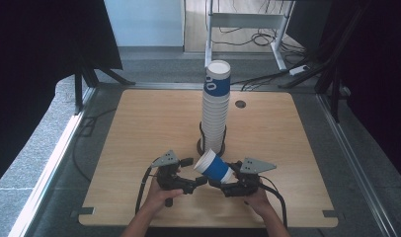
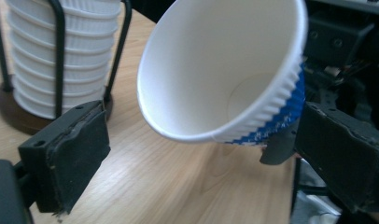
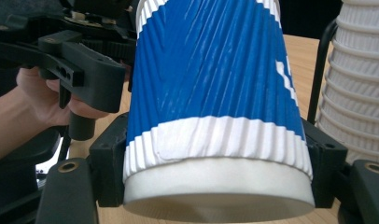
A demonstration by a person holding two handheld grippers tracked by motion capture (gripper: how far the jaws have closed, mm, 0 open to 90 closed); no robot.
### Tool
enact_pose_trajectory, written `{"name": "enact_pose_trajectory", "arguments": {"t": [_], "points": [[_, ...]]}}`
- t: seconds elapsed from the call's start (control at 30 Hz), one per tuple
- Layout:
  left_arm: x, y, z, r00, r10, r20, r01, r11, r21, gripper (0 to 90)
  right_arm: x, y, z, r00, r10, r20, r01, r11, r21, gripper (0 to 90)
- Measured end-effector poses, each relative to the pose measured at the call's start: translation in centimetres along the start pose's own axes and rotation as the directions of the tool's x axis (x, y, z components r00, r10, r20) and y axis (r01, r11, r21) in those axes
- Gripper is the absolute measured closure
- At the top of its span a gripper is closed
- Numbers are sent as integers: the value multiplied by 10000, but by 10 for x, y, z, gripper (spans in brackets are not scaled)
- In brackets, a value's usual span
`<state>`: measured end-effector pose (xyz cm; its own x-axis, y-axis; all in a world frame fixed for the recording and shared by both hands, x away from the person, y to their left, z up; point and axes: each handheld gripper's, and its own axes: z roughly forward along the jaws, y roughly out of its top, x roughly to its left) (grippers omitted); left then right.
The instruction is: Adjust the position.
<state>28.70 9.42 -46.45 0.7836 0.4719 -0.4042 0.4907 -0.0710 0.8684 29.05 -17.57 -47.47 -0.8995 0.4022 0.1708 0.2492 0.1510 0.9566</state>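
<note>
The right hand-held gripper grips a blue and white paper cup near its bottom, tilted above the wooden surface. The left hand-held gripper stands open, its jaws apart from the cup's rim. The cup stack is just behind.

Soft, even light falls on the table from above, while the upper left and right of the high view sink into near-black. Shadows are faint. In both gripper views the near jaws blur slightly, and the paper cup glares pale inside.
</note>
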Motion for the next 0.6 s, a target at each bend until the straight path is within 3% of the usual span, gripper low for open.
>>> {"name": "enact_pose_trajectory", "arguments": {"t": [0.33,0.6], "points": [[5,0,8,9921,-449,1175,468,9988,-134,14,4,-1,1,9992,-235,-314,228,9994,-243,276],[8,1,16,9821,-776,1715,811,9966,-139,26,6,-3,7,9979,-367,-524,367,9993,-26,276]]}}
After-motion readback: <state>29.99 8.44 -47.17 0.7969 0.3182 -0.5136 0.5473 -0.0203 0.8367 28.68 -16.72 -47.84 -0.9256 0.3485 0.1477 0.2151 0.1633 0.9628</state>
